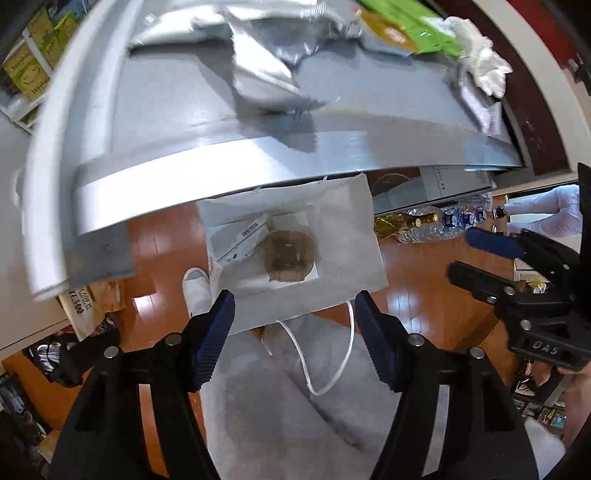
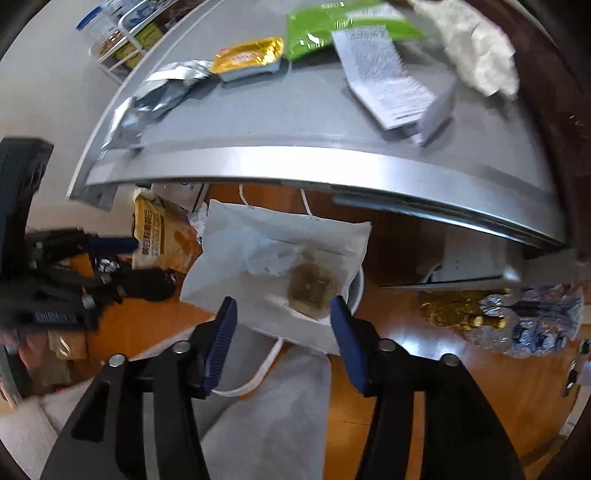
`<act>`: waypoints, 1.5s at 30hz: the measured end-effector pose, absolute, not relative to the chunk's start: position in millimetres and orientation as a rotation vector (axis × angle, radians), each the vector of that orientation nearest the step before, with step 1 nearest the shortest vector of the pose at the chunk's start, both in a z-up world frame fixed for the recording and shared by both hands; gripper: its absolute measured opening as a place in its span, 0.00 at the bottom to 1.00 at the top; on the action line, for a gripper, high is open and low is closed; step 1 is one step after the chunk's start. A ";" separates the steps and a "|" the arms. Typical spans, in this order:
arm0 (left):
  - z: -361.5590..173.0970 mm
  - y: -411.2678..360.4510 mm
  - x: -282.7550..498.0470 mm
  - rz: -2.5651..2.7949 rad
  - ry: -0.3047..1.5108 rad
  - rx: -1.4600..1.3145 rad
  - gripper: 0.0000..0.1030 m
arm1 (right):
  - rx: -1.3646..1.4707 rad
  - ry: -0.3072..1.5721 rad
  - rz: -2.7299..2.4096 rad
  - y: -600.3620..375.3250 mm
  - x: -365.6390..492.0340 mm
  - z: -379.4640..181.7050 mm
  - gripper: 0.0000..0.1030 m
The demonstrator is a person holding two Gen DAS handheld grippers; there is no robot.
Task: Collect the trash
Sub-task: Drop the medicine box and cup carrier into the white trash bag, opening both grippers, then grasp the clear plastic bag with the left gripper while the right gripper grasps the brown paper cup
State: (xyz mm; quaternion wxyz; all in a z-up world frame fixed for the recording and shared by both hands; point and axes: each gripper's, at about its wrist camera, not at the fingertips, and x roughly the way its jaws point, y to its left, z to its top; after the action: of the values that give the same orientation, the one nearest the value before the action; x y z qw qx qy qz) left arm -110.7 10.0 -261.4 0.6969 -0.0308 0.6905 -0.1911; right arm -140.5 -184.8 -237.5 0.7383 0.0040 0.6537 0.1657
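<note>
A white paper bag (image 1: 332, 236) stands open on the wooden floor under the grey table's edge (image 1: 221, 158). Inside it lie a brown crumpled item (image 1: 290, 256) and a white labelled box (image 1: 240, 240). My left gripper (image 1: 294, 301) hangs open just above the bag's near rim, nothing between its fingers. My right gripper (image 2: 284, 306) is open too, over the same bag (image 2: 240, 236) and brown item (image 2: 312, 291). On the table lie a silver foil wrapper (image 2: 162, 92), a gold packet (image 2: 251, 55), a green packet (image 2: 332, 26), a printed paper (image 2: 388, 81) and a white tissue (image 2: 476, 48).
Plastic water bottles (image 2: 528, 321) and a gold-foiled bottle (image 1: 402, 221) lie on the floor to the right. A yellow snack bag (image 2: 159, 236) sits left of the paper bag. A person's grey trouser legs (image 1: 277, 406) and a white slipper (image 1: 195, 288) are below me.
</note>
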 end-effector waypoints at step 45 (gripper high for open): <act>-151.0 13.4 174.8 -0.521 1.065 -0.046 0.91 | -0.325 0.998 0.064 -159.2 109.8 -126.7 0.96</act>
State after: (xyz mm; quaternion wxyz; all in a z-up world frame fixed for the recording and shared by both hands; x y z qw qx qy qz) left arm 174.8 13.4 -151.0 0.8291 -0.0216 0.5017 -0.2457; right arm 109.8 -159.2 -126.7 0.8649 -0.1551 0.4764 0.0303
